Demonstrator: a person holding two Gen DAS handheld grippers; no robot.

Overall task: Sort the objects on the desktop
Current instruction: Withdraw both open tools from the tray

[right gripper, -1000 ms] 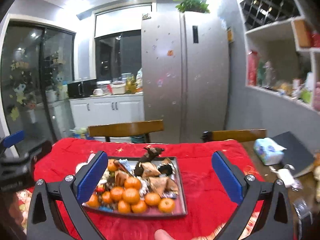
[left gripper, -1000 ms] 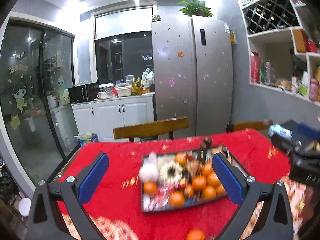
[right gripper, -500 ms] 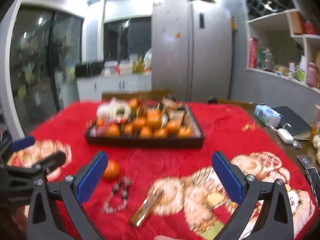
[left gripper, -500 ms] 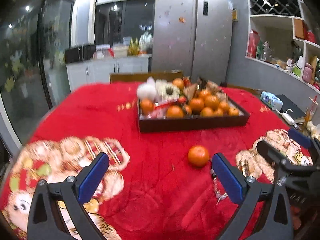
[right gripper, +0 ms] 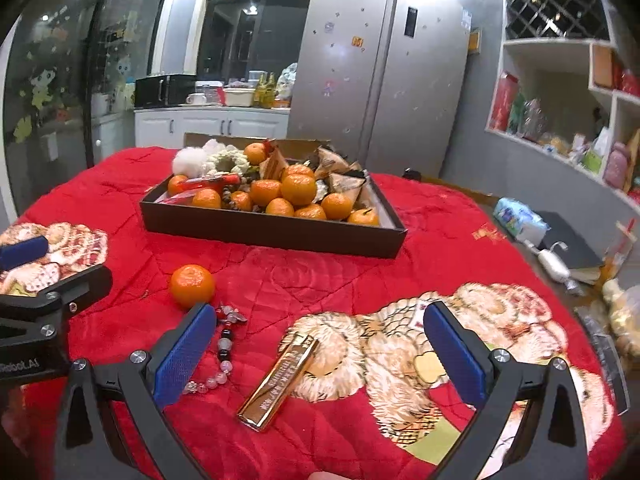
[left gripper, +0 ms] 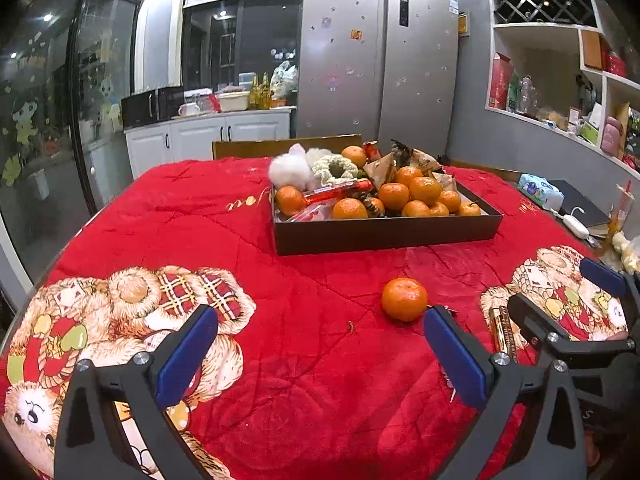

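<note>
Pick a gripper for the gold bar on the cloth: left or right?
Right. The gold bar lies between the open fingers of the right gripper. The left gripper, also open, faces bare cloth; the bar sits beyond its right finger.

silver fridge [left gripper: 380,52], white cabinets [left gripper: 208,136], wall shelves [left gripper: 560,80], microwave [right gripper: 164,90]

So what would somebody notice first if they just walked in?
Probably the dark tray piled with oranges in the middle of the bright red teddy-bear blanket. Then the lone orange on the blanket in front of it, with a bead bracelet and a shiny gold bar nearer the camera.
</note>
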